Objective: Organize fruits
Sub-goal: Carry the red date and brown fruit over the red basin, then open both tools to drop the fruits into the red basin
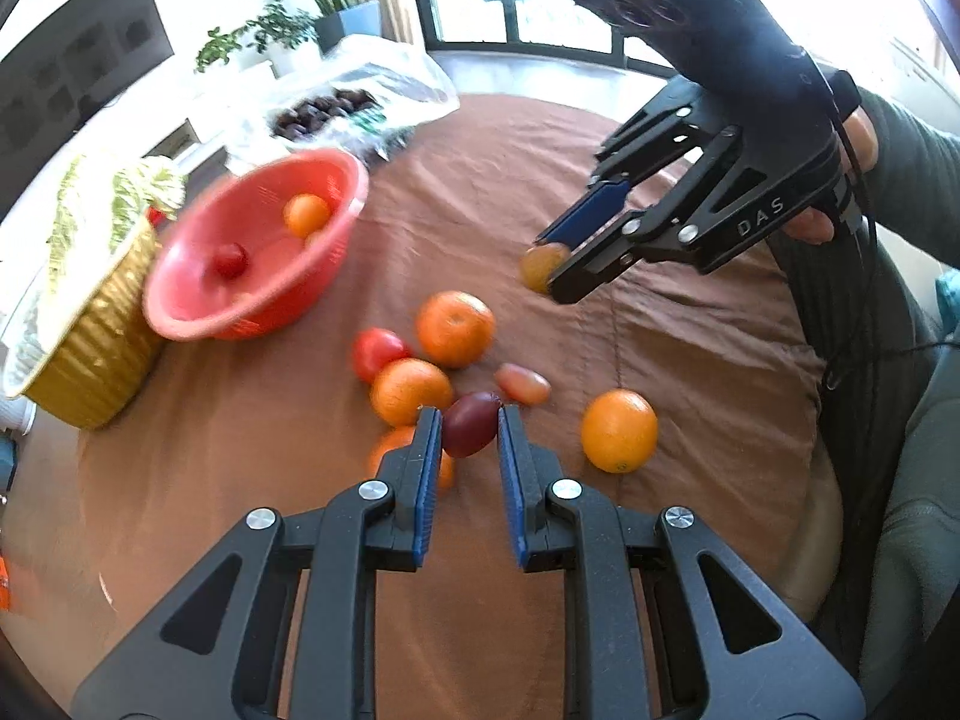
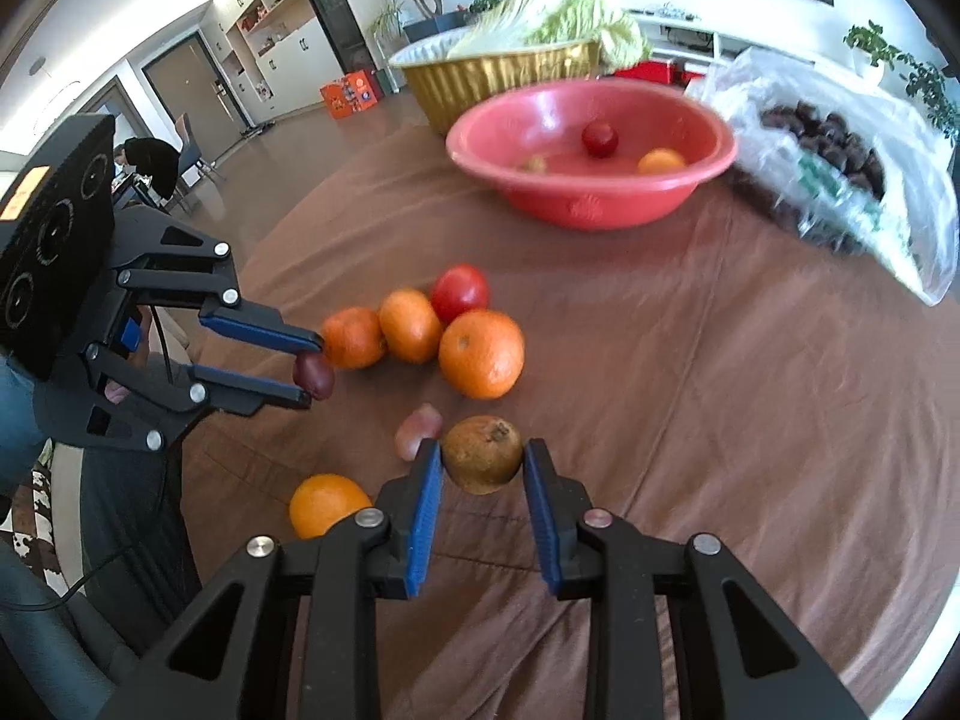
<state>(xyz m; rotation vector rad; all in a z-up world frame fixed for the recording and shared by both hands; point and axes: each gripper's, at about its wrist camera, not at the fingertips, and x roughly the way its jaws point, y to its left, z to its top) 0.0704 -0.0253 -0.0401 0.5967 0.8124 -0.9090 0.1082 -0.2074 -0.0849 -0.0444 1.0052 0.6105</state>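
Note:
My left gripper (image 1: 468,420) is shut on a dark purple plum (image 1: 471,425), held above the brown tablecloth; it also shows in the right wrist view (image 2: 309,375) with the plum (image 2: 315,375). My right gripper (image 2: 483,453) is shut on a brown pear (image 2: 483,453), which also shows in the left wrist view (image 1: 543,264). Several oranges (image 1: 456,327) (image 2: 480,354), a red tomato (image 1: 378,351) and a pinkish fruit (image 1: 523,383) lie loose on the cloth. A red bowl (image 1: 180,312) (image 2: 600,204) at the back holds a small tomato, an orange and another small fruit.
A gold foil tray (image 1: 90,360) with cabbage (image 2: 564,12) stands beside the bowl. A plastic bag of dark chestnuts (image 2: 840,168) lies next to the bowl. One orange (image 1: 618,432) sits apart near the table edge.

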